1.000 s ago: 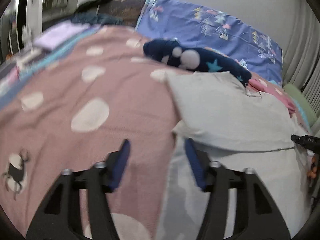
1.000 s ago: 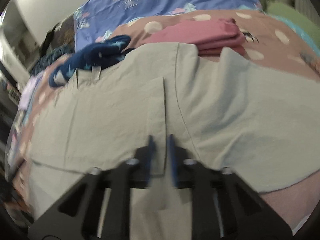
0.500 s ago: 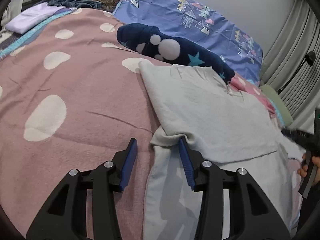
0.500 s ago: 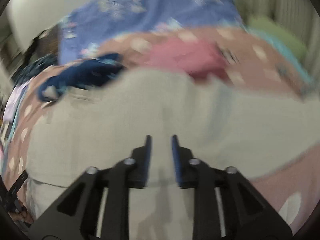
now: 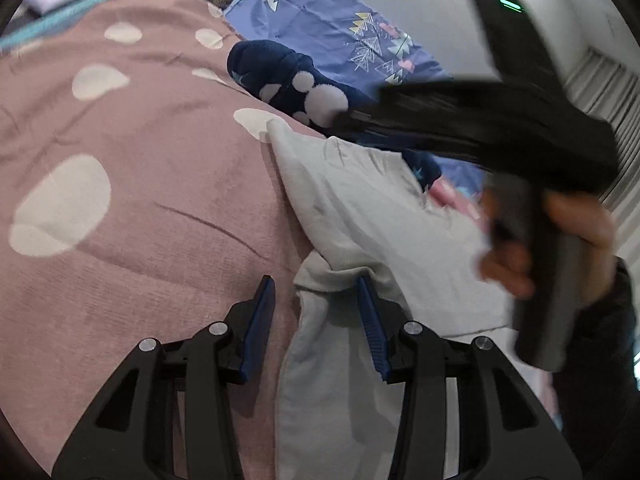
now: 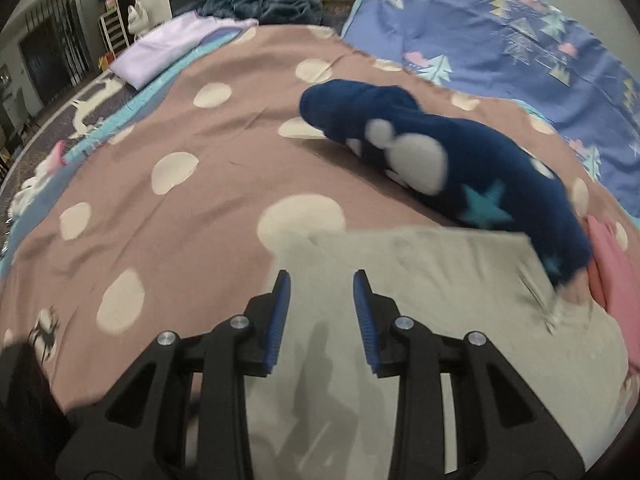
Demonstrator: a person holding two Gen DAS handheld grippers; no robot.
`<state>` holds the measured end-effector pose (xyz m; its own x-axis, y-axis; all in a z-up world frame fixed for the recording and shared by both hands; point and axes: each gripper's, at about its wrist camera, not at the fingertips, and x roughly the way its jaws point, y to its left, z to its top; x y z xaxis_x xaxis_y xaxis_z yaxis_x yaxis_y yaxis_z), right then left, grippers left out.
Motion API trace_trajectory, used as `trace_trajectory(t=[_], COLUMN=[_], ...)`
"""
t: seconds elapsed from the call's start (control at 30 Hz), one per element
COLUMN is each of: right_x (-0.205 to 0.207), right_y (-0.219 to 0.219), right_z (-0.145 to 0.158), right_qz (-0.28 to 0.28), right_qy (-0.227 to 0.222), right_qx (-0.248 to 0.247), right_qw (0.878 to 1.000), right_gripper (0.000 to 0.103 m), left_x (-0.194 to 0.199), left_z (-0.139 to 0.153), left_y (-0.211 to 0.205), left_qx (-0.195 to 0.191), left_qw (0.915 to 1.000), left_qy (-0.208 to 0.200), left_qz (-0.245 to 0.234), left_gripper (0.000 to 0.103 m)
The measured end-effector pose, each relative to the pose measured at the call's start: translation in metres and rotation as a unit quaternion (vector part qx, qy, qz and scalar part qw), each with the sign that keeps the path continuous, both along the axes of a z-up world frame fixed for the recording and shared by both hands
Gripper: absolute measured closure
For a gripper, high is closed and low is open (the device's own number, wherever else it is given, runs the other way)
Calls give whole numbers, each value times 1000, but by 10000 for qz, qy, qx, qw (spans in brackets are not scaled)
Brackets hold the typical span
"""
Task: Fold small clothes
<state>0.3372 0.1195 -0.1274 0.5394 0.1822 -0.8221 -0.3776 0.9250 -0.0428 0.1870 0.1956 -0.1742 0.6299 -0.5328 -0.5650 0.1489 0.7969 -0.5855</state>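
Observation:
A light grey pair of small shorts (image 5: 384, 216) lies partly folded on the pink spotted bedspread (image 5: 132, 184). My left gripper (image 5: 316, 292) is open, its jaws either side of the bunched left corner of the fold. In the right wrist view the grey shorts (image 6: 420, 280) fill the lower right. My right gripper (image 6: 322, 284) is open and empty above their far left corner. The right gripper and the hand holding it show blurred in the left wrist view (image 5: 548, 240).
A navy fleece garment with white spots and stars (image 6: 432, 160) lies just beyond the shorts. A folded pink garment (image 6: 608, 264) sits at the right. A blue patterned pillow (image 6: 520, 28) is behind, and a lilac folded cloth (image 6: 172, 48) far left.
My right gripper has swung left across the shorts to their far left corner and opened wider. My left gripper has moved closer to the fold's corner and stays open.

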Motion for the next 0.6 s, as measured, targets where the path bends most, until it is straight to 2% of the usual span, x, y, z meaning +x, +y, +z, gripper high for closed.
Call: trace_trajectory(t=[0.07, 0.1, 0.17, 0.2, 0.23, 0.27, 0.33, 0.4, 0.5, 0.53, 0.6], right_x=[12, 16, 28, 34, 37, 43, 48, 50, 61, 61, 55], right_y=[14, 20, 33, 39, 40, 40, 30, 19, 8, 7, 1], right_z=[-10, -15, -27, -35, -40, -44, -31, -20, -33, -39, -38], right_qz=[10, 12, -10, -48, -102, -184, -484, -662, -569, -417, -359], right_qy=[91, 133, 193, 214, 249, 313, 110, -79, 308, 384, 254], right_qx=[-156, -266, -589, -834, -995, -1065, -540, -197, 142, 195, 260], right_qw=[9998, 9996, 9981, 9963, 9947, 9937, 9973, 9976, 9978, 9982, 9987], right_gripper=[55, 55, 56, 64, 100, 100, 101, 101, 101, 100, 97], left_x=[2, 2, 2, 3, 4, 5, 2, -4, -9, -9, -9], left_z=[-2, -2, -2, -3, -4, -5, -4, 1, 4, 4, 3], left_y=[2, 2, -1, -1, -1, 1, 4, 1, -6, -6, -4], left_qx=[-196, -202, -201, -239, -259, -264, -159, 153, 664, 705, 714], left_qw=[9998, 9998, 9998, 9996, 9996, 9996, 9997, 9997, 9974, 9971, 9971], left_qy=[8, 7, 0, 23, 72, 121, 159, 133, 146, 151, 153], left_qz=[-22, -25, -74, -119, -117, -36, 98, 159, 251, 249, 219], left_gripper=[59, 59, 66, 80, 91, 94, 96, 96, 99, 99, 99])
